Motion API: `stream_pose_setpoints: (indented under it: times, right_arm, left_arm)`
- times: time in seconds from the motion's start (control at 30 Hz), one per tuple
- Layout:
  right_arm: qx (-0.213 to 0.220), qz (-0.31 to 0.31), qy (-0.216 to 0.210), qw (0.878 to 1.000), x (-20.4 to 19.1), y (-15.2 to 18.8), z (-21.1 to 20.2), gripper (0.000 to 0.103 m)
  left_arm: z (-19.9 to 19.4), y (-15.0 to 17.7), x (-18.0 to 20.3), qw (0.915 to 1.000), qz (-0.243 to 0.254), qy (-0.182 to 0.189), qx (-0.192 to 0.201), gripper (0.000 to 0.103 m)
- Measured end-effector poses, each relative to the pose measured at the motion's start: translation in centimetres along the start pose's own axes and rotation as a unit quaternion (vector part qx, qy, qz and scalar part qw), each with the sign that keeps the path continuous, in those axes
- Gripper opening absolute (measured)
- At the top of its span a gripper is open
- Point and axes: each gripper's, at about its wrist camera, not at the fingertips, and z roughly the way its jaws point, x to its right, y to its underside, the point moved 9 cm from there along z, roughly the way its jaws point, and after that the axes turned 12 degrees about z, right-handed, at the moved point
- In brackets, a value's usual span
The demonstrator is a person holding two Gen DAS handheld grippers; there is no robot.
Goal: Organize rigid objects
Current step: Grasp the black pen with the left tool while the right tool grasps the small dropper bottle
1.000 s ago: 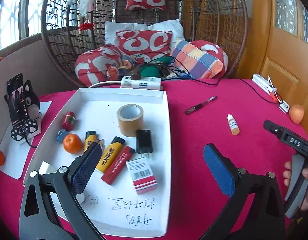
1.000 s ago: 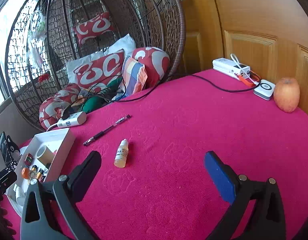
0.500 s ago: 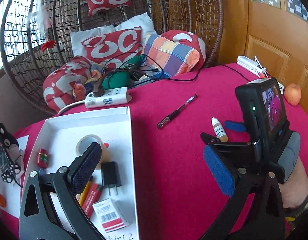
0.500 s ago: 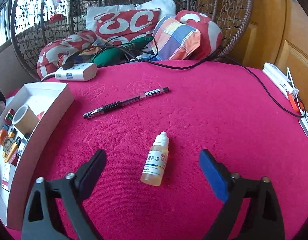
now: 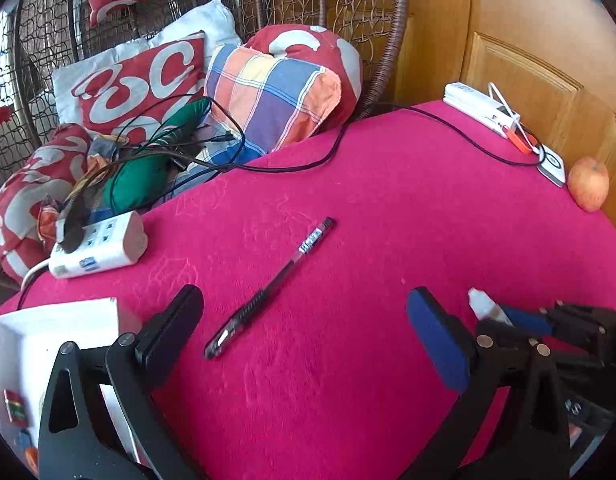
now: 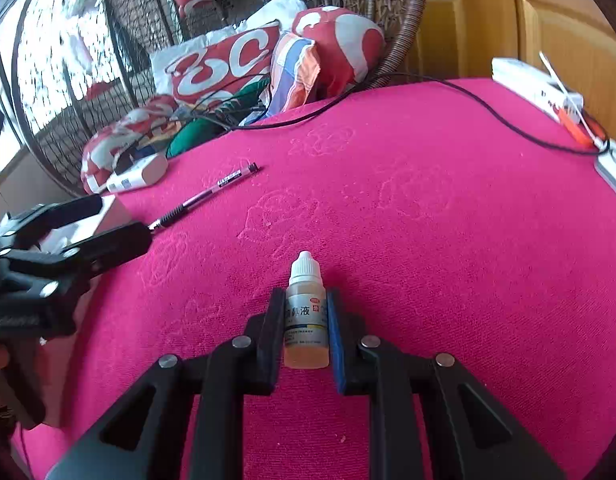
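amber dropper bottle (image 6: 306,322) between right hand-held gripper (image 6: 306,334) fingers

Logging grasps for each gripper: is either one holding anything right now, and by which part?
The right gripper clamps the small dropper bottle by its labelled body, below the white cap. The left gripper is open, holding nothing.

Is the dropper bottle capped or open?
Capped: the bottle, lying between the right tongs, has its white cap on.
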Motion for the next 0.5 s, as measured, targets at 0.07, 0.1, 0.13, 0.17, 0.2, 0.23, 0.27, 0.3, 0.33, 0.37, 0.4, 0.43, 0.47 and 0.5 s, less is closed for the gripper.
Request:
stream_pose_setpoints:
  times: [0.07, 0.1, 0.13, 0.17, 0.2, 0.23, 0.27, 0.3, 0.33, 0.37, 0.4, 0.43, 0.47, 0.5]
  right_arm:
    - [0.001, -0.005, 0.005, 1.000, -0.3, 0.1, 0.0, 0.019]
    - [0.002, -0.010, 0.010, 1.000, -0.4, 0.2, 0.0, 0.019]
    - [0.002, -0.012, 0.012, 1.000, -0.5, 0.2, 0.1, 0.019]
    - [0.001, -0.011, 0.010, 1.000, -0.4, 0.2, 0.1, 0.019]
    - [0.000, -0.006, 0.005, 1.000, -0.4, 0.1, 0.1, 0.019]
    - [-0.001, -0.001, -0.001, 1.000, -0.2, 0.0, 0.1, 0.019]
    - [-0.002, 0.005, -0.008, 1.000, 0.0, -0.1, 0.1, 0.019]
    - [-0.003, 0.009, -0.013, 1.000, 0.1, -0.2, 0.1, 0.019]
    - [-0.004, 0.012, -0.016, 1.000, 0.2, -0.2, 0.1, 0.019]
    - [-0.004, 0.013, -0.018, 1.000, 0.2, -0.3, 0.1, 0.019]
    - [-0.004, 0.014, -0.019, 1.000, 0.2, -0.2, 0.1, 0.019]
    - [-0.005, 0.016, -0.021, 1.000, 0.2, -0.3, 0.1, 0.019]
    - [-0.005, 0.017, -0.023, 1.000, 0.2, -0.3, 0.1, 0.019]
    - [-0.005, 0.020, -0.026, 0.999, 0.3, -0.2, 0.1, 0.019]
  left_arm:
    - [2.4, -0.6, -1.2, 0.9998, -0.008, -0.005, -0.018, 0.103]
    - [3.5, -0.7, -1.6, 0.9995, -0.012, -0.008, -0.027, 0.103]
    - [4.3, -0.6, -1.9, 0.9993, -0.014, -0.010, -0.035, 0.103]
    - [5.3, -0.5, -2.1, 0.9989, -0.015, -0.010, -0.043, 0.103]
    - [6.1, -0.3, -2.2, 0.9985, -0.016, -0.008, -0.051, 0.103]
    - [6.6, 0.0, -2.1, 0.9982, -0.014, -0.005, -0.057, 0.100]
    - [6.9, 0.2, -1.9, 0.9982, -0.012, 0.002, -0.059, 0.096]
    - [6.8, 0.2, -1.9, 0.9985, -0.017, 0.009, -0.050, 0.093]
    - [6.7, 0.3, -1.7, 0.9984, -0.021, 0.019, -0.049, 0.086]
    - [6.6, 0.3, -1.6, 0.9984, -0.017, 0.020, -0.051, 0.079]
    - [6.3, 0.4, -1.4, 0.9983, -0.010, 0.023, -0.052, 0.073]
    - [6.0, 0.5, -1.1, 0.9981, -0.001, 0.028, -0.055, 0.060]
    - [5.6, 0.6, -0.8, 0.9976, 0.011, 0.031, -0.060, 0.051]
    - [5.2, 0.9, -0.5, 0.9970, 0.021, 0.035, -0.066, 0.046]
